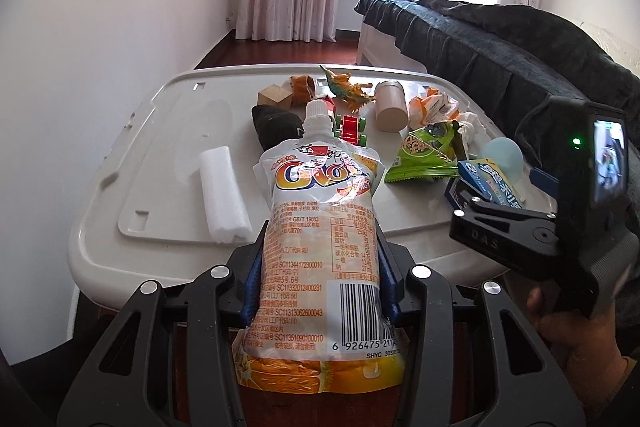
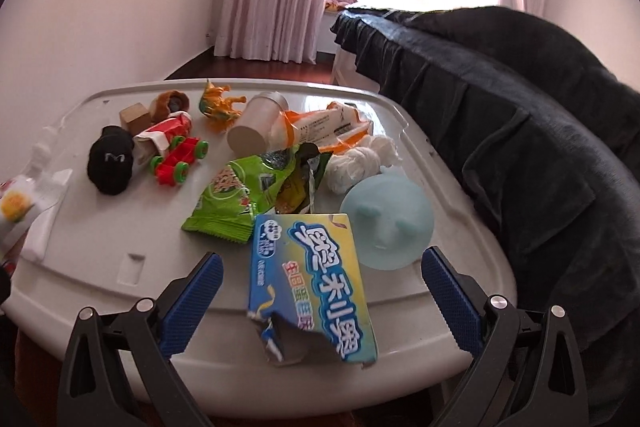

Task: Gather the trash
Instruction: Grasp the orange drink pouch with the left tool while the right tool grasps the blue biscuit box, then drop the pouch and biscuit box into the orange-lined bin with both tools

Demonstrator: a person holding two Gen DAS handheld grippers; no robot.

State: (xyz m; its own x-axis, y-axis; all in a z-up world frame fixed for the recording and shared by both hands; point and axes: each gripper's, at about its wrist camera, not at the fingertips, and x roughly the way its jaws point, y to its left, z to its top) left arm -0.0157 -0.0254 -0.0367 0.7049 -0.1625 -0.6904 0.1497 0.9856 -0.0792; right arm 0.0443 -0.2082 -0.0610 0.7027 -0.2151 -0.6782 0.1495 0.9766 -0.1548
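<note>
My left gripper (image 1: 322,267) is shut on an orange-and-white drink pouch (image 1: 320,227), its blue pads pressing both sides, and the capped spout points away over the white plastic lid (image 1: 168,131). My right gripper (image 2: 322,291) stands open low over the lid's near edge. Between its wide-apart fingers lies a torn blue-and-yellow box (image 2: 312,275), and neither pad touches it. More trash lies beyond it: a green snack bag (image 2: 232,199), an orange-and-white wrapper (image 2: 320,127) and white tissue wads (image 2: 360,159).
On the lid also sit a pale blue dome (image 2: 388,219), a beige cup (image 2: 256,127), a red toy car (image 2: 178,159), a black cap (image 2: 112,159), an orange dinosaur (image 2: 220,103), a wooden block (image 2: 134,115) and a foam piece (image 1: 222,195). A bed with a dark cover (image 2: 520,107) borders the right.
</note>
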